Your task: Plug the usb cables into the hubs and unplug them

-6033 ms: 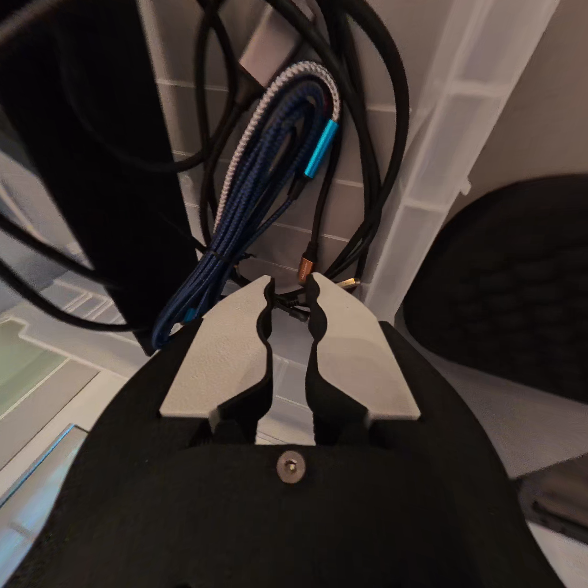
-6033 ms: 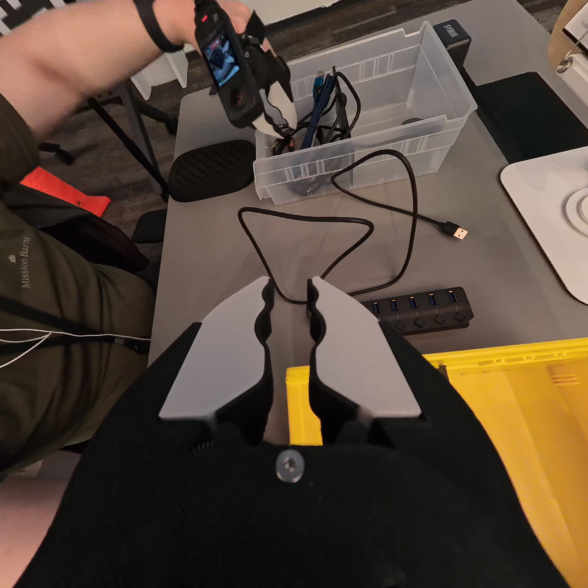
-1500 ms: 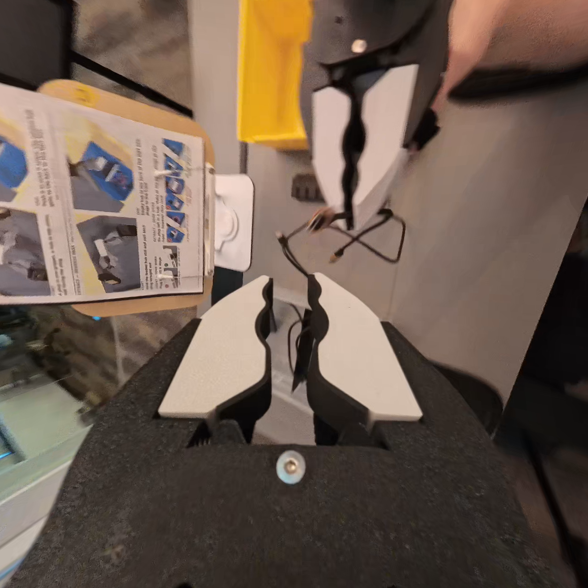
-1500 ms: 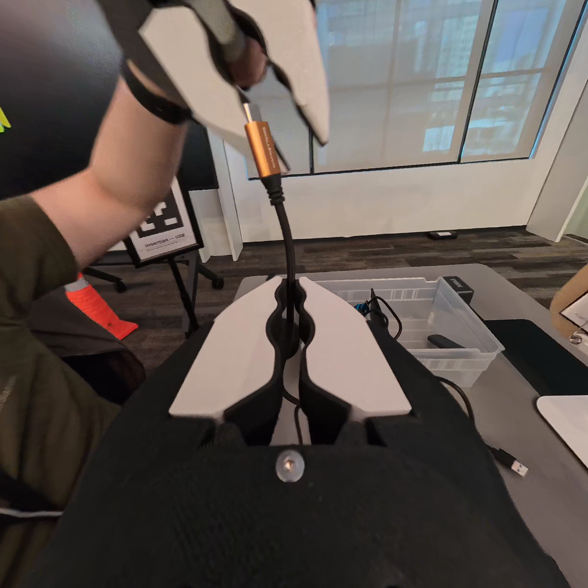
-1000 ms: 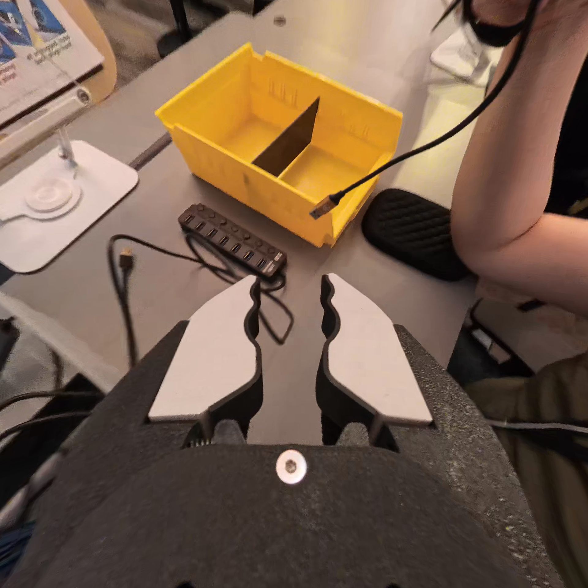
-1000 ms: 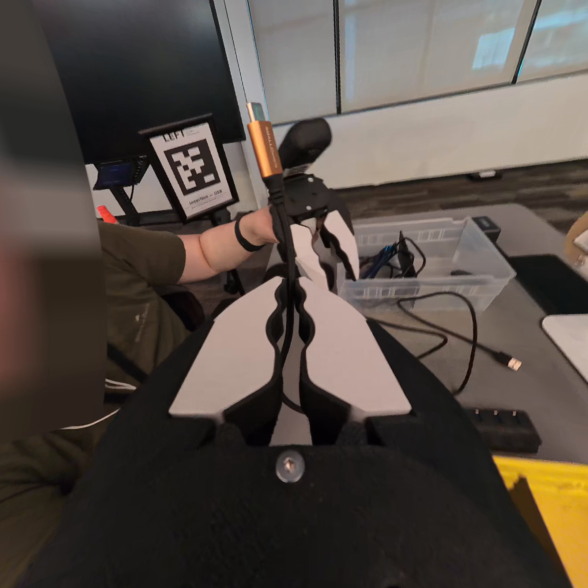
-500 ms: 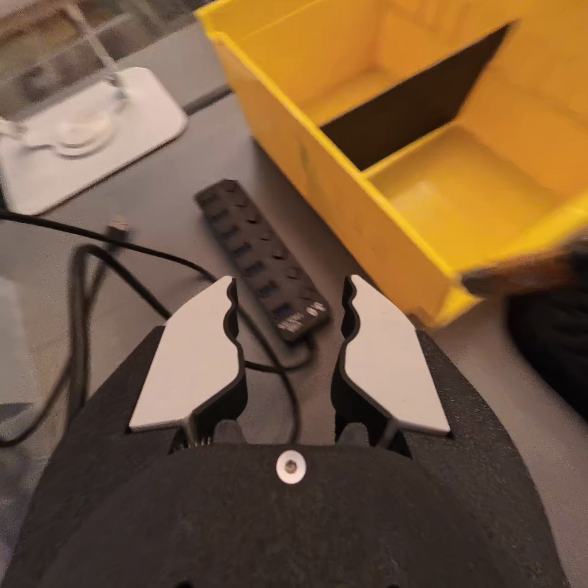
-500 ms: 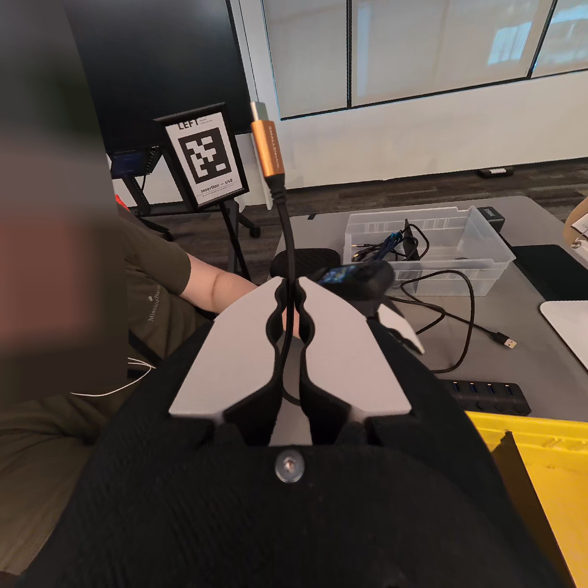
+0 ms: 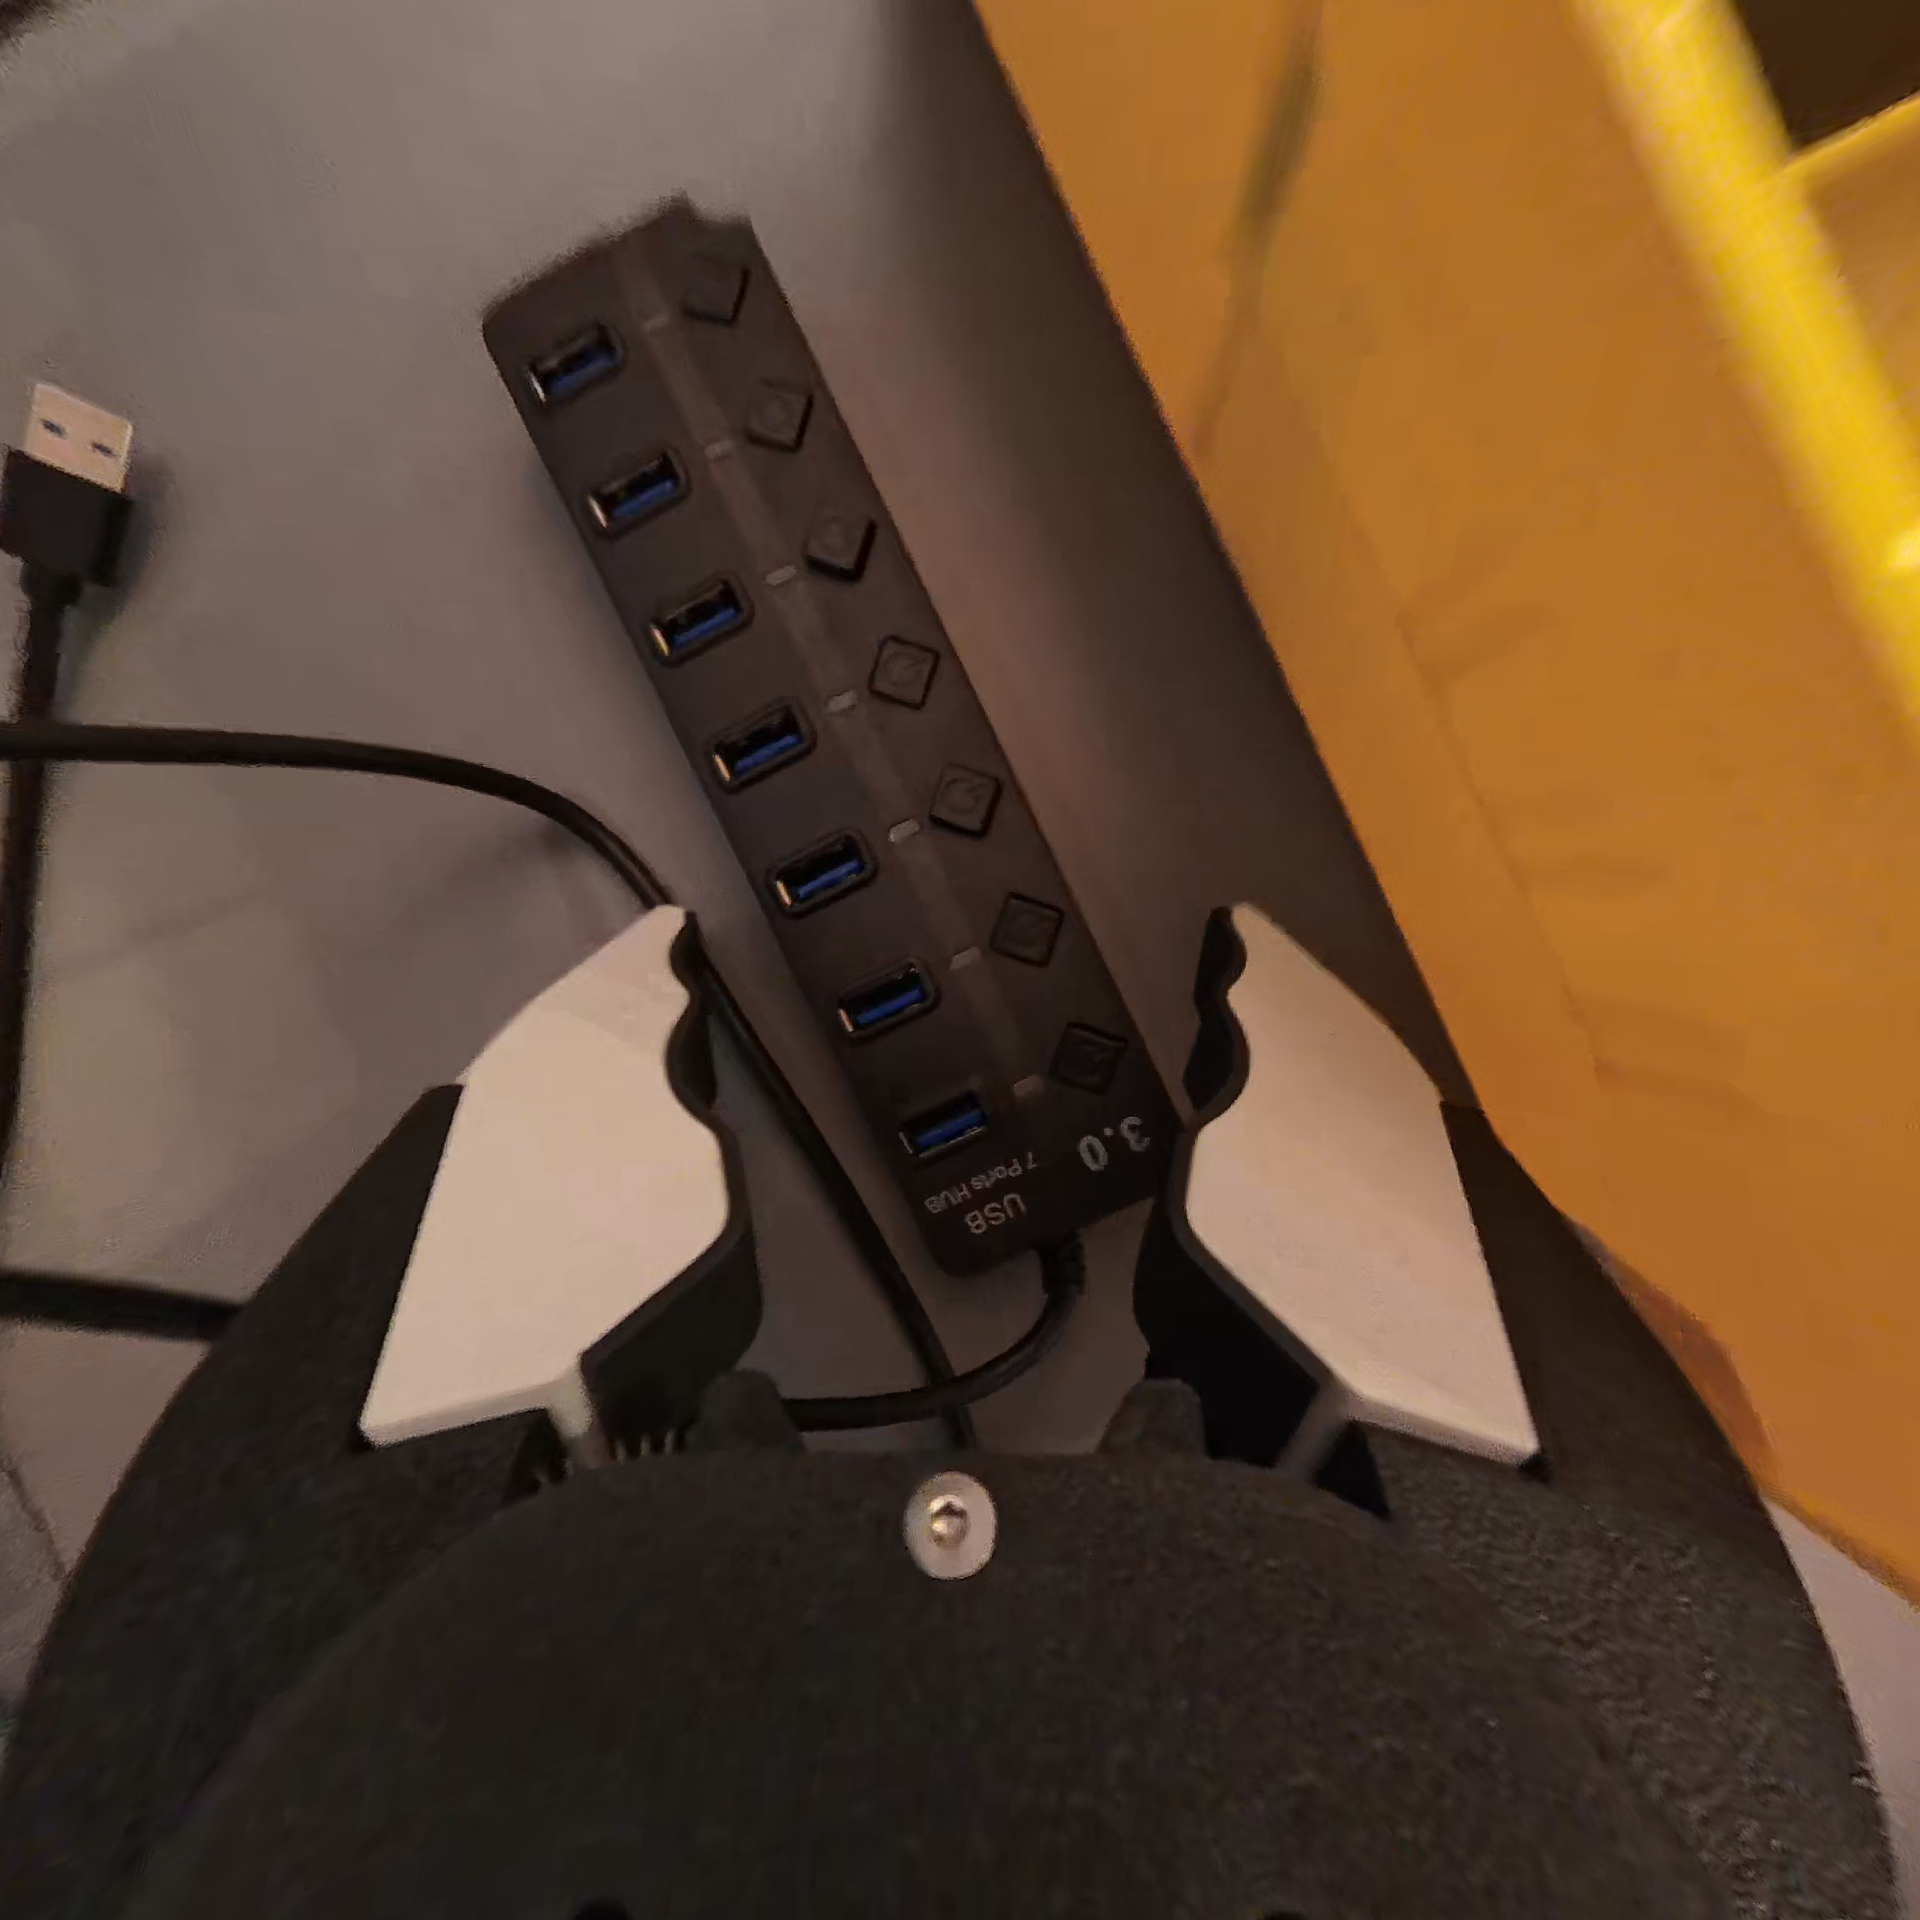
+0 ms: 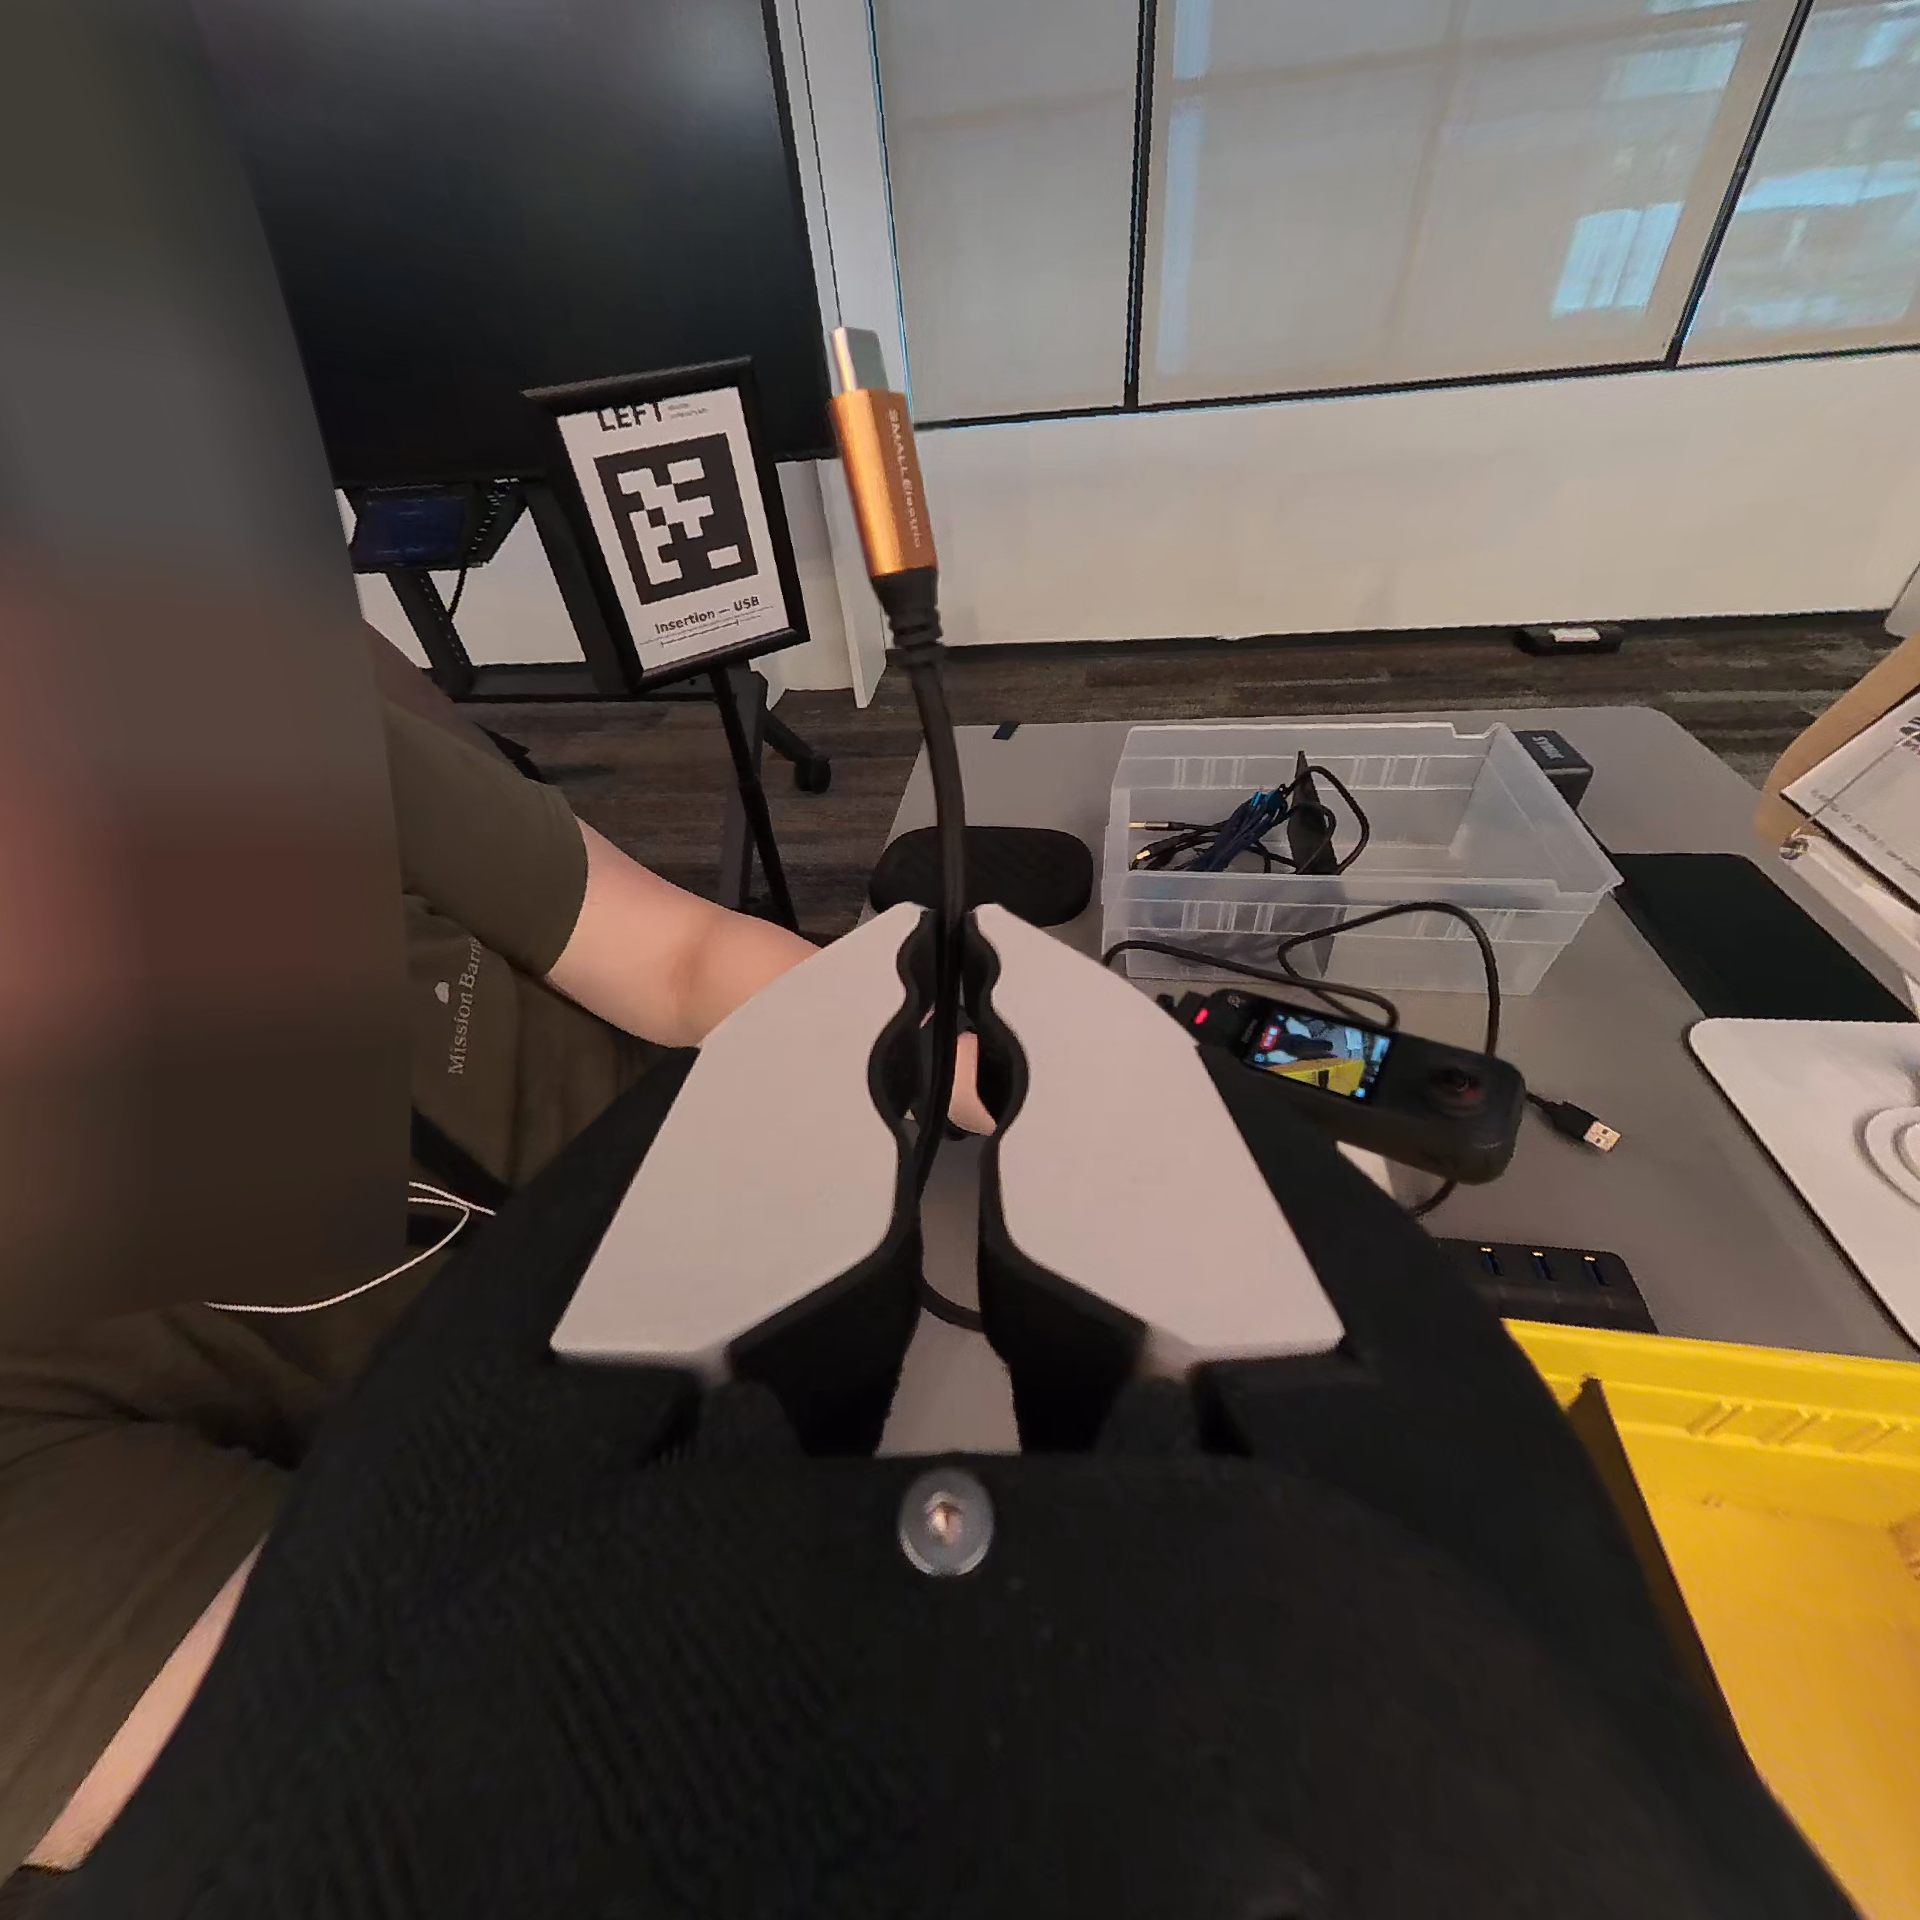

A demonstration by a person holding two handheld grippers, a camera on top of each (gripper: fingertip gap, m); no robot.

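Note:
A black USB hub with several blue ports lies on the grey table, beside the yellow bin. My left gripper is open and low over the table, with its fingers on either side of the hub's near end. The hub's own black cable loops off to the left and ends in a loose plug. My right gripper is shut on a black cable, and its orange-sleeved plug points up. The hub's far end shows in the right wrist view, below the left gripper's camera.
A yellow bin stands against the hub's right side and also shows in the right wrist view. A clear bin holding several cables sits at the back of the table. A black pad, a white stand base and a person's arm are nearby. My hands' fingertips stand some 35 cm from each other.
My left gripper has dropped closer to the hub and opened wider, so its fingers now flank the hub's near end. My right gripper still holds the orange-plug cable upright.

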